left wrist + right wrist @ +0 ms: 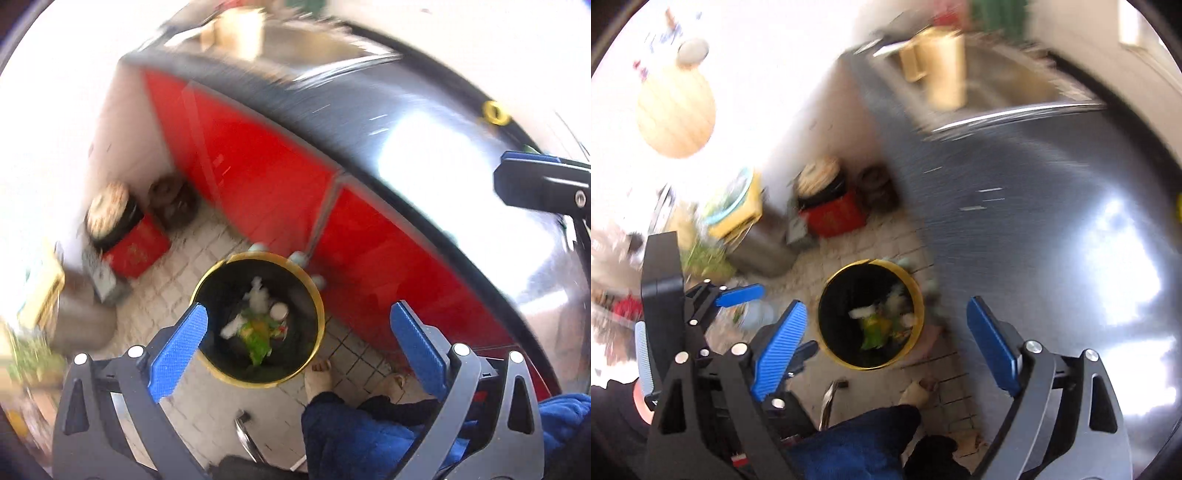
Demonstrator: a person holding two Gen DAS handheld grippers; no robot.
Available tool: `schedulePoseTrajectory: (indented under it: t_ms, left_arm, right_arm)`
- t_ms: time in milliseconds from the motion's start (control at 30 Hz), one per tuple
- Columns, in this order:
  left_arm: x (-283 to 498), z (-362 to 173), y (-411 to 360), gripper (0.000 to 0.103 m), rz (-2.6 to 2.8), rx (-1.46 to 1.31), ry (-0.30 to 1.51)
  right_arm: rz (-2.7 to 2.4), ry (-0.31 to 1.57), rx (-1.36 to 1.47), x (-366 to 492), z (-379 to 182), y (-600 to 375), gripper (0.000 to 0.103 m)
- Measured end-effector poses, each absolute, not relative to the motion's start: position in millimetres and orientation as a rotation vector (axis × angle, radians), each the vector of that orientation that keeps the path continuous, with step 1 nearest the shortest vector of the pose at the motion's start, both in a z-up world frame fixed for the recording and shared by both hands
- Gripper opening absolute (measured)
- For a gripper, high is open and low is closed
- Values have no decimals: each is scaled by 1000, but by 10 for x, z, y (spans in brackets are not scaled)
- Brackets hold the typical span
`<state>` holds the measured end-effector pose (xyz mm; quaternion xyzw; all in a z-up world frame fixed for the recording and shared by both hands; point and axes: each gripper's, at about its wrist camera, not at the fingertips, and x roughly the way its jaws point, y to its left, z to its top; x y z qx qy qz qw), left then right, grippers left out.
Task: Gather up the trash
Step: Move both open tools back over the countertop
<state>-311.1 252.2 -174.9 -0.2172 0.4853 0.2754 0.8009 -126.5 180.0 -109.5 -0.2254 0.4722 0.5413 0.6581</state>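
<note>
Below you stands a round black waste bin with a yellow rim (258, 319), upright on the tiled floor. Inside lies mixed trash (258, 325): white crumpled paper at 12 o'clock, a green and yellow wrapper at 6 o'clock, a pale round lid at 3 o'clock.

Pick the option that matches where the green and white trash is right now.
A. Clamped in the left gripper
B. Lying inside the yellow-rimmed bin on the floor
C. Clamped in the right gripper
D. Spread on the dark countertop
B. The green and white trash lies at the bottom of the yellow-rimmed bin on the tiled floor, while the left gripper and right gripper both stand open with nothing between their pads.
</note>
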Motion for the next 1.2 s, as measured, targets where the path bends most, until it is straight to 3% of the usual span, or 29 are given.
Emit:
schedulePoseTrajectory:
  t_ms: [367, 600, 867, 1200]
  left_arm:
    - [-1198, -1179, 1276, 96, 139, -176, 1000]
    - [-533, -1001, 490, 96, -35, -123, 987]
    - [-154, -1009, 184, 96, -60, -55, 1015]
    - [489, -1231, 674, 96, 40, -49, 1032]
  right_arm:
    - [597, 994, -206, -17, -570, -543, 87]
    - [361, 985, -39, 244, -476, -1880, 87]
    - [299, 995, 44, 368, -545, -2316, 87]
    - [282, 1020, 37, 1057, -878, -2259, 86]
